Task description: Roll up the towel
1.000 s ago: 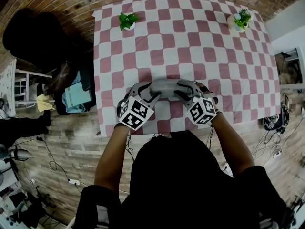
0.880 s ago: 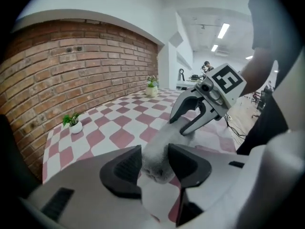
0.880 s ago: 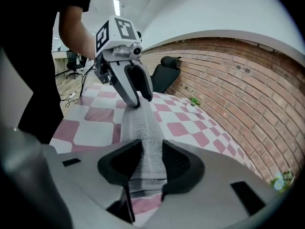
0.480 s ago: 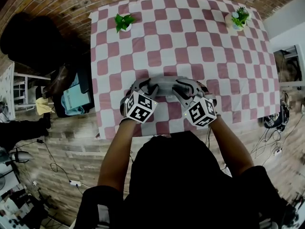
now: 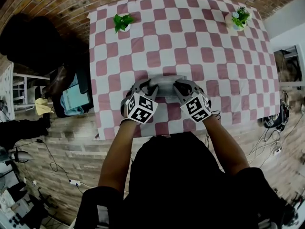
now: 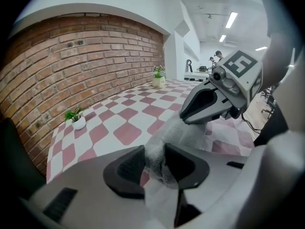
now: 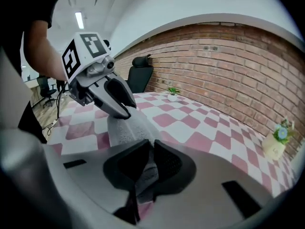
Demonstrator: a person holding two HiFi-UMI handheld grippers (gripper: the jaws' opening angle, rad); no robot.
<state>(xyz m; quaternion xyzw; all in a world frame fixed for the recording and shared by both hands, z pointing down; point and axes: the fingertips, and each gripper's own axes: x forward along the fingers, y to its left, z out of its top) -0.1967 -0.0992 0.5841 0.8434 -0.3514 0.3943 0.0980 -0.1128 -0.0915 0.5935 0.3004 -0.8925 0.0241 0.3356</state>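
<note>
A grey towel [image 5: 164, 83], rolled into a short roll, lies across the checked tablecloth [image 5: 190, 42] near its front edge. My left gripper [image 5: 146, 87] is shut on the roll's left end; in the left gripper view the towel [image 6: 177, 130] fills the gap between the pads of the left gripper [image 6: 155, 159], whose jaws have just been closing. My right gripper [image 5: 181, 87] is shut on the right end, and its jaws have also just been closing. In the right gripper view a fold of the towel [image 7: 125, 127] is pinched in the right gripper [image 7: 148, 157].
Two small potted plants stand at the far corners, one at the left [image 5: 122, 21] and one at the right [image 5: 240, 17]. A brick wall runs behind the table. A black chair [image 5: 28, 37] and a bag [image 5: 71, 97] are on the floor to the left, cables to the right.
Both grippers have drawn slightly inward along the roll. The right gripper has rolled about its own axis, and its marker cube now sits closer to the towel.
</note>
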